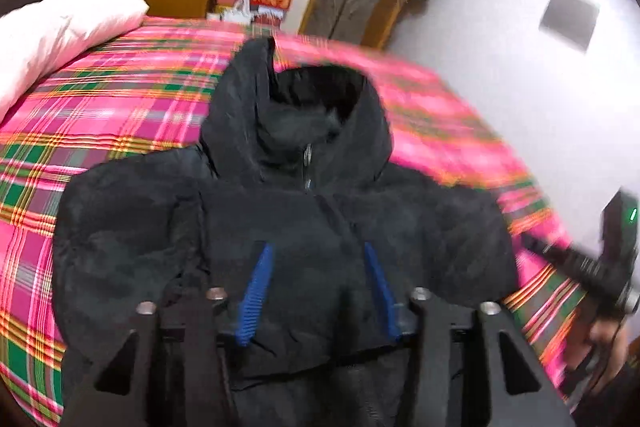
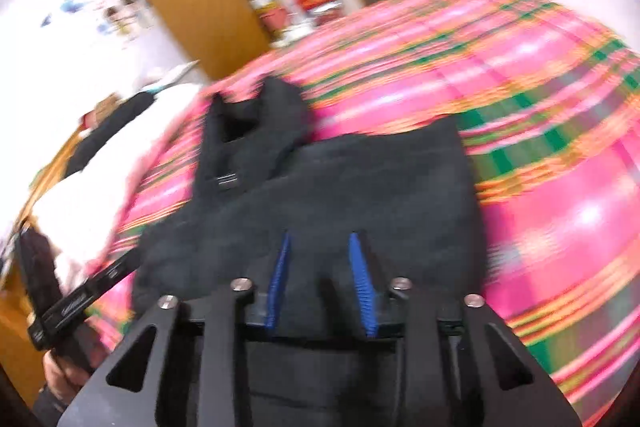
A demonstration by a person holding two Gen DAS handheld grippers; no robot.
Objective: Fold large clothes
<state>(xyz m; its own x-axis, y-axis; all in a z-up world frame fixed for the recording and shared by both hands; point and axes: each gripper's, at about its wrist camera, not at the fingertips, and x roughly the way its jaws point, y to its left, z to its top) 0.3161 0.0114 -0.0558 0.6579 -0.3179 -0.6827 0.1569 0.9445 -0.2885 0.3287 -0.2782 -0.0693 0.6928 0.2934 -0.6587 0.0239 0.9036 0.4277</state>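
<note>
A: State the position of the jacket (image 1: pixel 280 227).

B: The black hooded jacket lies flat on the plaid bed (image 1: pixel 100 107), directly ahead of and beneath both grippers, hood at the far end.

A: Left gripper (image 1: pixel 316 291)?

B: Jaws set narrow, a fold of jacket fabric between the blue pads; contact cannot be confirmed.

A: Right gripper (image 2: pixel 322 279)?

B: Jaws narrow, over the jacket's near edge; grip cannot be confirmed through the blur.

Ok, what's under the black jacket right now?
The jacket lies on a pink plaid blanket, which shows all around it. Whatever sits directly beneath the jacket is covered.
</note>
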